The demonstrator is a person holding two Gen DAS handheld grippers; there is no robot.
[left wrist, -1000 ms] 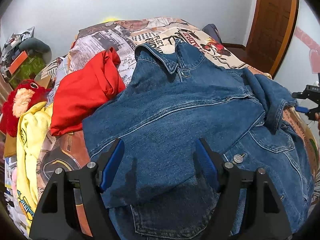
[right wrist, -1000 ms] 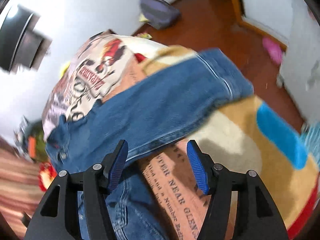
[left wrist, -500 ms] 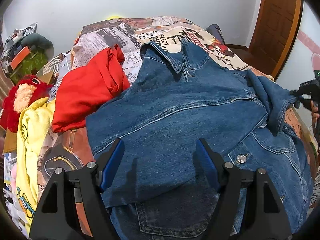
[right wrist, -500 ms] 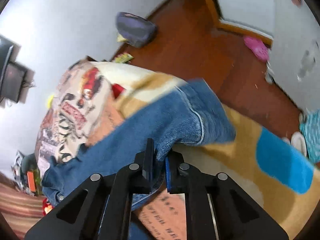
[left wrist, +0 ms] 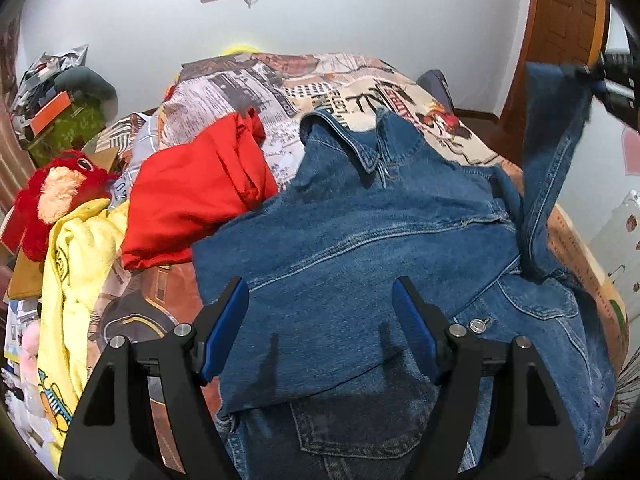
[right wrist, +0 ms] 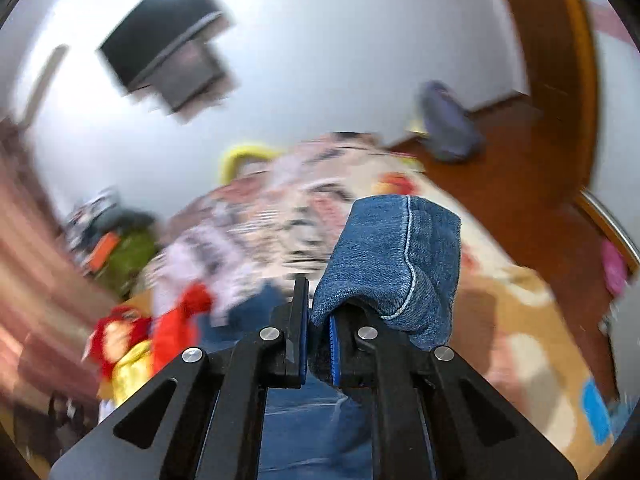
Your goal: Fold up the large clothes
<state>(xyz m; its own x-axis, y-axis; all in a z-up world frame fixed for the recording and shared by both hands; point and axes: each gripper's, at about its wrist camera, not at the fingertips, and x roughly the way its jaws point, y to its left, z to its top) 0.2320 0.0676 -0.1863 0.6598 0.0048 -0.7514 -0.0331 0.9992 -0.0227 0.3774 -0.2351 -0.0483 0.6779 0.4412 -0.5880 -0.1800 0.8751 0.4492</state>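
Observation:
A blue denim jacket [left wrist: 360, 240] lies spread on the bed with its collar toward the far wall. My left gripper [left wrist: 320, 316] is open and empty, hovering over the jacket's lower part. My right gripper [right wrist: 318, 320] is shut on the jacket's right sleeve cuff [right wrist: 396, 256]. In the left wrist view the right gripper [left wrist: 600, 80] holds that sleeve [left wrist: 548, 152] lifted high at the right edge. The right wrist view is blurred by motion.
A red garment [left wrist: 196, 196] and a yellow garment [left wrist: 80, 264] lie on the left of the bed [left wrist: 320, 84]. A red plush toy [left wrist: 52, 196] sits at the far left. A wooden door [left wrist: 568, 20] stands at right. A dark bag [right wrist: 448, 128] lies on the floor.
My right gripper closed on the sleeve cuff and raised it well above the bed. My left gripper stayed open over the jacket.

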